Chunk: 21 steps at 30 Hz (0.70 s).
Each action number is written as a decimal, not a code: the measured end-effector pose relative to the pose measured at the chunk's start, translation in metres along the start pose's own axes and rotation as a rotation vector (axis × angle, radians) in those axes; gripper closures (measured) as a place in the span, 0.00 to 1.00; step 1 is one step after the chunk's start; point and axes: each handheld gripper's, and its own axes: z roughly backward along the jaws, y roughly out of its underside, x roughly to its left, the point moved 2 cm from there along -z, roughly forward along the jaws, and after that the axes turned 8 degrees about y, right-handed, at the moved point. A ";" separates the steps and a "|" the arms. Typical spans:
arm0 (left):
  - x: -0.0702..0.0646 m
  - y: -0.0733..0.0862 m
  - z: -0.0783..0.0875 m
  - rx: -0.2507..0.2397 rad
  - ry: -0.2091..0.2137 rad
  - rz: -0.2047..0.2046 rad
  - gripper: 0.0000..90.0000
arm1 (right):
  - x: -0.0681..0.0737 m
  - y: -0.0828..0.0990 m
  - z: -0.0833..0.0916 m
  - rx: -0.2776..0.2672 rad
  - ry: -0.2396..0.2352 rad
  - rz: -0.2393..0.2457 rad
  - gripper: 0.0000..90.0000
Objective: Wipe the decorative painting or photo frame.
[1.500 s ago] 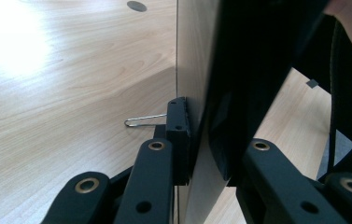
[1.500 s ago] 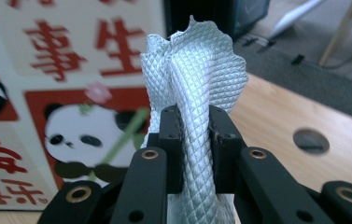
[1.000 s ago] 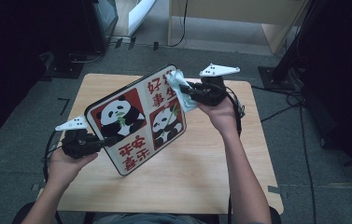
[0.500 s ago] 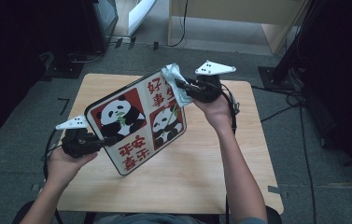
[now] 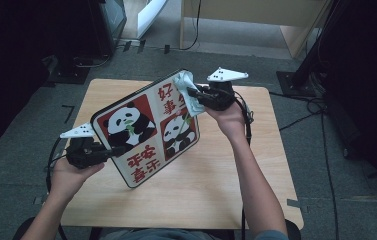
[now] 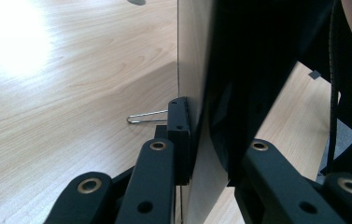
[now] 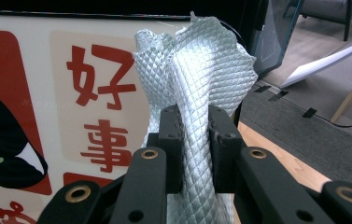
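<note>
Left gripper [image 5: 107,151] low, jaws clamping one tilted panda board [image 5: 146,127] at its edge; right gripper [image 5: 192,94] raised, pinching one cloth [image 7: 197,84] against board

**What you couldn't see**

Your left gripper [image 6: 197,154] view caught the panda board [image 6: 201,70] edge-on, its printed face hidden. In your right gripper [image 7: 194,140] view, the cloth [image 7: 197,70] covered part of the board and ran off the bottom edge.
</note>
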 end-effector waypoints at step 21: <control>-0.003 0.001 0.000 -0.003 -0.005 -0.002 0.90 | 0.003 0.011 -0.004 0.017 -0.018 -0.015 0.87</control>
